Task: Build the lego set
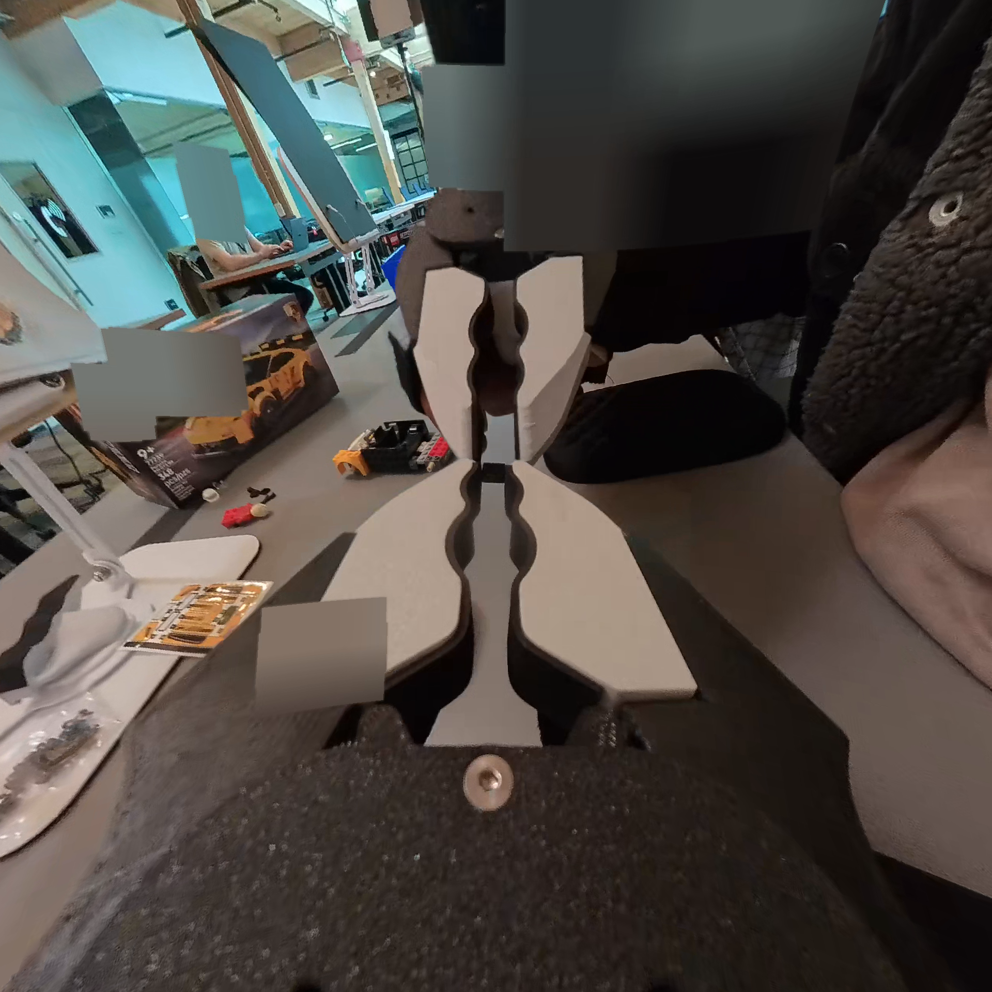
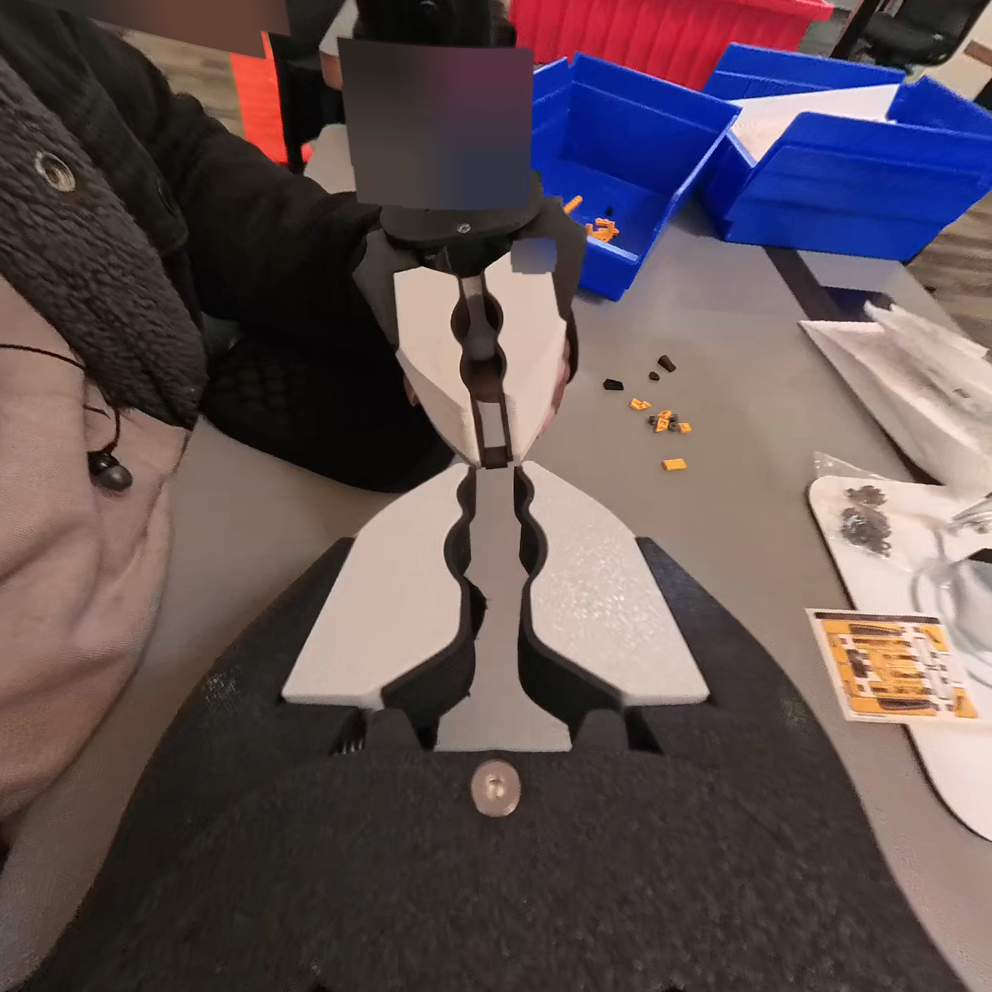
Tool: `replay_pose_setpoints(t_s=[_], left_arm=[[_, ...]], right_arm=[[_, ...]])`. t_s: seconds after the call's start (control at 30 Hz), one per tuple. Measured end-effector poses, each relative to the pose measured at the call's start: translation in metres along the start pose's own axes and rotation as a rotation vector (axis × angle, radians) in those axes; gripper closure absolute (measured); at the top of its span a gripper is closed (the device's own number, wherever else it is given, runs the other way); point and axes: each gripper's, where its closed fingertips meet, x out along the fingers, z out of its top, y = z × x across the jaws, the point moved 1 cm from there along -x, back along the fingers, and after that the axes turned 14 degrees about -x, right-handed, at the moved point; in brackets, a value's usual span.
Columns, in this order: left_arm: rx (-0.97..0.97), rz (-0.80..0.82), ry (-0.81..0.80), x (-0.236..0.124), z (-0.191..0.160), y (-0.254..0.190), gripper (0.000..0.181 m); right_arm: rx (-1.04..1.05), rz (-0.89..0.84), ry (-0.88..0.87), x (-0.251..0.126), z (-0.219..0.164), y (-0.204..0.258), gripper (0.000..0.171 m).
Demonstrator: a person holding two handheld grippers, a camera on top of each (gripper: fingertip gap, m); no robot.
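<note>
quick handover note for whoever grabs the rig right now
Left gripper: closed on a small black lego piece at its fingertips.
Right gripper: slightly open and empty, tips meeting the left's at that piece.
Things: the partly built black lego car with an orange wheel arch sits on the grey table, beside the cardboard set box. Loose orange and black pieces lie near the blue plastic bin. The yellow sticker sheet looks unused.
Done: chassis started.
Left: probably pass or fit the black piece, then add the remaining pieces and stickers.
</note>
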Motion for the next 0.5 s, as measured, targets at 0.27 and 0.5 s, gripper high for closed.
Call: replay_pose_setpoints(t_s=[0.27,0.5], left_arm=[[0.018,-0.026,0.002,0.0,0.001,-0.005,0.174],[0.008,-0.073,0.012,0.001,-0.001,-0.012,0.174]], right_arm=[[0.027,0.056,-0.049,0.0,0.003,0.004,0.164],[0.027,0.136,-0.057,-0.002,0.003,0.01,0.164]])
